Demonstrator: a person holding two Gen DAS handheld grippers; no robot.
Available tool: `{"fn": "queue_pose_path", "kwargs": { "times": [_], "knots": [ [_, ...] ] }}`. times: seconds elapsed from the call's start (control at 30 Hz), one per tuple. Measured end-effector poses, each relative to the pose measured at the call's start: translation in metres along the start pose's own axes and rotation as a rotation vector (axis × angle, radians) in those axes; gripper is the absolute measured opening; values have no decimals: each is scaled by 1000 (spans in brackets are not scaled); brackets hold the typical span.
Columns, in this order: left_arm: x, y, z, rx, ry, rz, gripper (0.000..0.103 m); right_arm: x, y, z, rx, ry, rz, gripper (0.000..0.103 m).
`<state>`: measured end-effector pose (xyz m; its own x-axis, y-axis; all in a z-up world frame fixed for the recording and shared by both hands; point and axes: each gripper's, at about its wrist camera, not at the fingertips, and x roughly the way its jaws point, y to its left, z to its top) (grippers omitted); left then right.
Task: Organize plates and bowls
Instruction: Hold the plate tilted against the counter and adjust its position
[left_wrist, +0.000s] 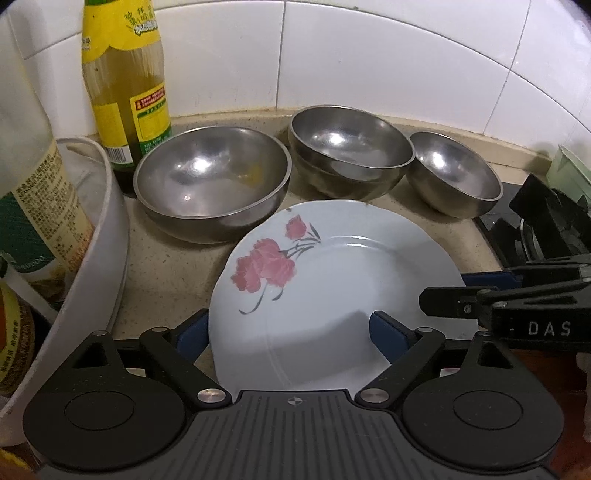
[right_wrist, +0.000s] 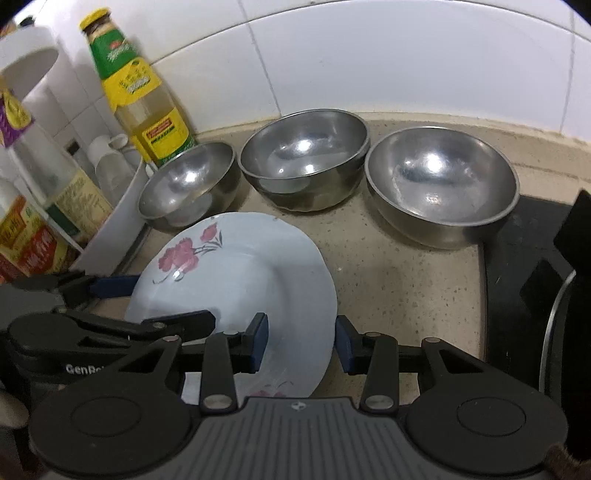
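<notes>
Left fingers (left_wrist: 288, 334) wide, right fingers (right_wrist: 301, 341) narrow, straddling plate (left_wrist: 332, 280) rim; second flower only in right view.

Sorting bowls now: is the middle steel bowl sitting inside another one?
Yes, nested: the middle bowl sits in a second bowl whose rim shows just beneath it.
</notes>
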<state>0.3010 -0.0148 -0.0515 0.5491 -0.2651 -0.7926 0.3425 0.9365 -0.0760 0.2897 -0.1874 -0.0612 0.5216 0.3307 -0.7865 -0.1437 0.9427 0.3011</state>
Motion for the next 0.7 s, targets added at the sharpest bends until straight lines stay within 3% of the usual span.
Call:
{"fn": "queue_pose_path", "kwargs": {
  "times": [0.37,0.53,0.7],
  "knots": [
    [10,4,-7,3,8,-10,91,11,3,-2,-34,9,-25,37],
    [7,8,-18,25,2,-7,100,7,3,-10,-85,22,-15,41],
    [11,4,-15,41,-20,-23,100,8,4,-13,-86,-13,-11,43]
  ]
}}
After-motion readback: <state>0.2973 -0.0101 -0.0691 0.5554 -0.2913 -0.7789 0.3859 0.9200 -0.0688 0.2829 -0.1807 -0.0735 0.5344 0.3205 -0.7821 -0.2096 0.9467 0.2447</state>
